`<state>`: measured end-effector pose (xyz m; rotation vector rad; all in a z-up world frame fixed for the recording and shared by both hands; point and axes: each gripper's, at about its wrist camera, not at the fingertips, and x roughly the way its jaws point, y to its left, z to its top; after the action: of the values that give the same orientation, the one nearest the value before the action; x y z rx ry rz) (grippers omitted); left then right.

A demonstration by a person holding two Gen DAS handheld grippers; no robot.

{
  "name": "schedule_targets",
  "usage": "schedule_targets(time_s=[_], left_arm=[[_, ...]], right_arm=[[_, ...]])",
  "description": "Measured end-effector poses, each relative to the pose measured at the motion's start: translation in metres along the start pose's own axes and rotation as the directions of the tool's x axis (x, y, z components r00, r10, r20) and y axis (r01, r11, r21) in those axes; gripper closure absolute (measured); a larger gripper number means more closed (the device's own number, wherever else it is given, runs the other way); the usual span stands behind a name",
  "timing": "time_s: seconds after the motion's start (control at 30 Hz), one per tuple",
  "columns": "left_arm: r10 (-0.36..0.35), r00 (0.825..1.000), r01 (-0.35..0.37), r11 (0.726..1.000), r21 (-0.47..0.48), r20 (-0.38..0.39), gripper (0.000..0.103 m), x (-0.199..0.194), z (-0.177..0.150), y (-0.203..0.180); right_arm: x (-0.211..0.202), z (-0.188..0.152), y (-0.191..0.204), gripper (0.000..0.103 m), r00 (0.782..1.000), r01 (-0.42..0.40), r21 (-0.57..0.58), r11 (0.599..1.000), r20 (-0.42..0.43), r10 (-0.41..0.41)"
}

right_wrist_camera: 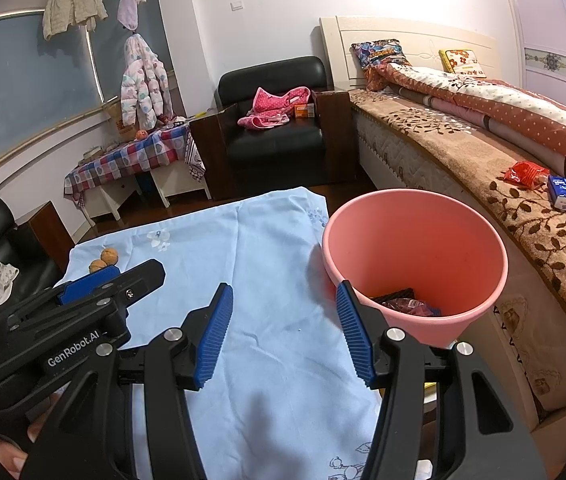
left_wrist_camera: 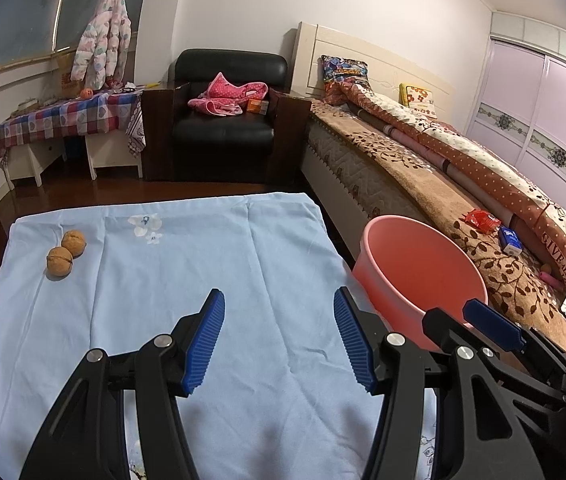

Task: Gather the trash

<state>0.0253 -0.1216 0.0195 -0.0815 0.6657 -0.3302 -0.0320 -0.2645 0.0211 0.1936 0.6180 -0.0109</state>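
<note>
Hovering both grippers, left [left_wrist_camera: 279, 336] and right [right_wrist_camera: 283, 330], fingers wide apart and empty. Two walnuts [left_wrist_camera: 66, 253] sit far-left on counter [left_wrist_camera: 203, 248]; bucket [right_wrist_camera: 415, 256] at right edge already holds wrappers. We judge: approach walnuts low, straddle one.

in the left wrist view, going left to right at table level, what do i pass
two walnuts → left gripper, open over the blue cloth → pink bucket → red snack packet → blue tissue pack on the bed
</note>
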Motion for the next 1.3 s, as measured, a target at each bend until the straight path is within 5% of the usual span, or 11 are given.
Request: schedule_targets(time_s=[1.3], left_arm=[[0.019, 0.999, -0.019, 1.000, 0.001, -0.035, 0.047, -0.002, -0.015, 0.024]], right_arm=[[0.004, -0.014, -0.009, 0.049, 1.000, 0.004, 0.001, 1.000, -0.029, -0.004]])
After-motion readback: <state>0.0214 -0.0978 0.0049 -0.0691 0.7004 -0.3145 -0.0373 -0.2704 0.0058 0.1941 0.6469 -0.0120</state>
